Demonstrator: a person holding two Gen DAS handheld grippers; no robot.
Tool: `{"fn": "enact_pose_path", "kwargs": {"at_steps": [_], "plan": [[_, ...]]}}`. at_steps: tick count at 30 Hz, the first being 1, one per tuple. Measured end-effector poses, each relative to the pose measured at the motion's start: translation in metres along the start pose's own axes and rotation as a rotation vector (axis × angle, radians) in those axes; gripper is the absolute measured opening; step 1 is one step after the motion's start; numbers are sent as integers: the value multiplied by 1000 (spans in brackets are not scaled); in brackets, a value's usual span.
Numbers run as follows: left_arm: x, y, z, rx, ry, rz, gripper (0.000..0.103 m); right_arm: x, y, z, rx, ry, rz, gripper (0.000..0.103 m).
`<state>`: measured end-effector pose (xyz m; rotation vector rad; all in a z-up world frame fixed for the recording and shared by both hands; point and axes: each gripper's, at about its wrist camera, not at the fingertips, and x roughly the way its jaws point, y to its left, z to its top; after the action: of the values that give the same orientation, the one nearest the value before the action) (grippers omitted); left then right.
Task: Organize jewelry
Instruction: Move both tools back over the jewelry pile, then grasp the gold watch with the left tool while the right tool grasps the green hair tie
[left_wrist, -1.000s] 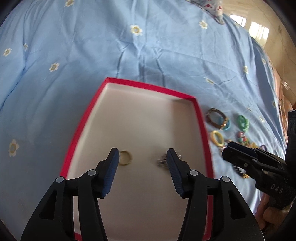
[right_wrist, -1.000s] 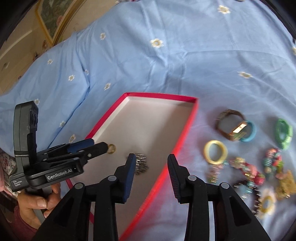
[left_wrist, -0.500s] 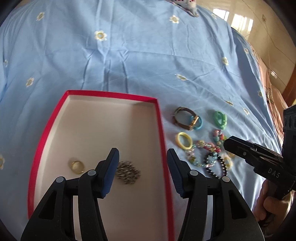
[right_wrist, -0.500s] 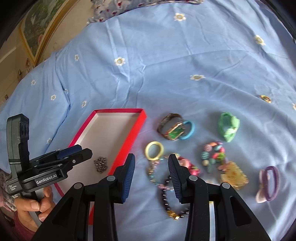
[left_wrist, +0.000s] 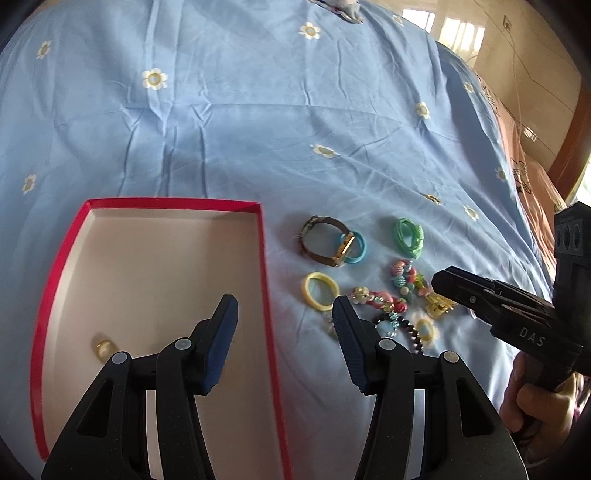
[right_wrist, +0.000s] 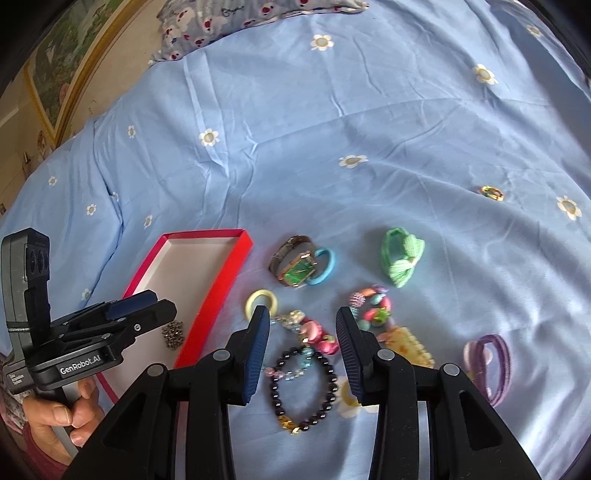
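Note:
A red-rimmed box (left_wrist: 263, 258) (right_wrist: 218, 291) lies on the blue bedsheet, holding a gold ring (left_wrist: 100, 346) and a dark chain (right_wrist: 173, 333). Right of it lies a cluster of jewelry: a brown watch (left_wrist: 325, 240) (right_wrist: 293, 264), a blue ring (left_wrist: 357, 248), a yellow ring (left_wrist: 320, 290) (right_wrist: 261, 300), a green scrunchie (left_wrist: 408, 236) (right_wrist: 402, 260), colourful bead bracelets (left_wrist: 406, 282) (right_wrist: 371, 310) and a black bead bracelet (right_wrist: 304, 391). My left gripper (left_wrist: 284, 336) is open and empty over the box's right wall. My right gripper (right_wrist: 301, 345) is open and empty just above the black bracelet.
A purple hair tie (right_wrist: 491, 363) and a yellow hair clip (right_wrist: 408, 343) lie at the cluster's right. A small gold ring (right_wrist: 492, 192) lies apart, farther back. A patterned pillow (right_wrist: 240, 18) lies at the bed's far end. Tiled floor (left_wrist: 517, 55) lies beyond the bed's right side.
Both grippers have moved right, from over the box toward the jewelry cluster. The right gripper now hangs over the black bead bracelet. Both stay open.

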<state>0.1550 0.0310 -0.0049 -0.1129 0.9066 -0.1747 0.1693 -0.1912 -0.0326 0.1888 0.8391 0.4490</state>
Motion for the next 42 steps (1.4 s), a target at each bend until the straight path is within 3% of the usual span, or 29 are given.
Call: {"fn": "enact_pose_path", "kwargs": {"at_steps": [10, 26, 29, 32, 34, 36, 42], "plan": [[21, -25, 18, 59, 19, -39, 52, 1, -31, 14, 23, -12, -70, 39], [86, -51, 47, 141, 109, -19, 52, 38, -61, 38, 47, 37, -130, 39], [98, -56, 48, 156, 130, -20, 45, 48, -63, 40, 43, 58, -139, 39], [111, -58, 46, 165, 161, -20, 30, 58, -66, 41, 43, 77, -150, 37], [117, -60, 45, 168, 176, -27, 15, 63, -68, 40, 39, 88, -161, 29], [119, -61, 44, 172, 178, -36, 12, 65, -70, 40, 39, 88, -170, 16], [109, -62, 45, 169, 149, -60, 7, 50, -71, 40, 49, 47, -161, 14]]}}
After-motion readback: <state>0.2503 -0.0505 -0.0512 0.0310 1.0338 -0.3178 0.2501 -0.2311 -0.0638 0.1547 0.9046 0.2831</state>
